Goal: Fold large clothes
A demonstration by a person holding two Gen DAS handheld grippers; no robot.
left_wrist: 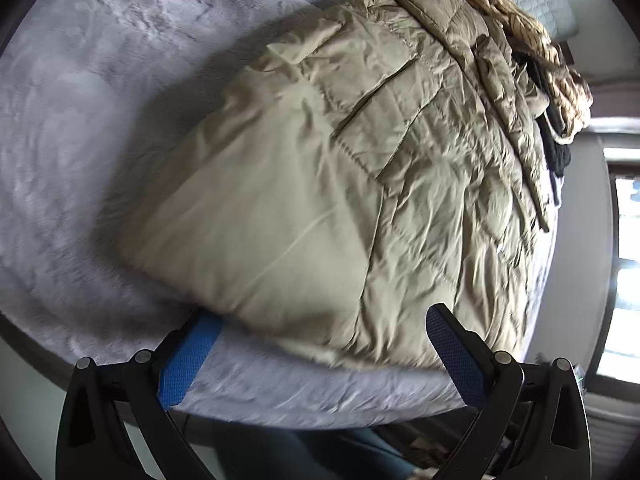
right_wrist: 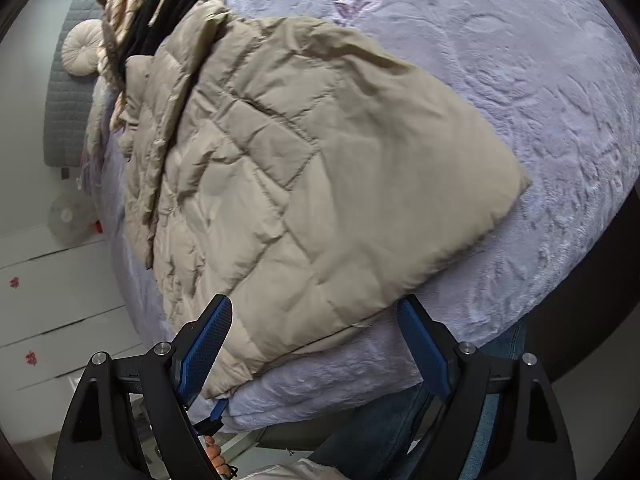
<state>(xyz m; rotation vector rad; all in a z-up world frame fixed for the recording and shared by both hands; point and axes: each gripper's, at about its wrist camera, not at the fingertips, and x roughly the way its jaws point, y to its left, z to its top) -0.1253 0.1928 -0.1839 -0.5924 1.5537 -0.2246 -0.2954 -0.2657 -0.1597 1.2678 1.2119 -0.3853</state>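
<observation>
A beige quilted jacket [left_wrist: 320, 168] lies flat on a lavender plush bed cover [left_wrist: 80, 120], its hem toward the bed's near edge. My left gripper [left_wrist: 323, 312] hovers over that hem, open wide. One blue pad [left_wrist: 188, 356] sits just outside the hem and the other pad [left_wrist: 452, 352] over the fabric. In the right wrist view the jacket [right_wrist: 320, 168] fills the middle. My right gripper [right_wrist: 314, 302] is open too and straddles the hem. Its left pad [right_wrist: 208, 340] is over the jacket, and its right pad [right_wrist: 420, 344] is over the cover [right_wrist: 520, 80]. Neither gripper pinches any cloth.
A pile of tan and black clothes [left_wrist: 552, 80] lies beyond the jacket's collar, by a grey headboard [right_wrist: 68, 100] and a round cushion [right_wrist: 80, 52]. White drawers [right_wrist: 48, 300] stand beside the bed. A person's jeans [right_wrist: 380, 432] and a hand [right_wrist: 214, 456] show below the bed edge.
</observation>
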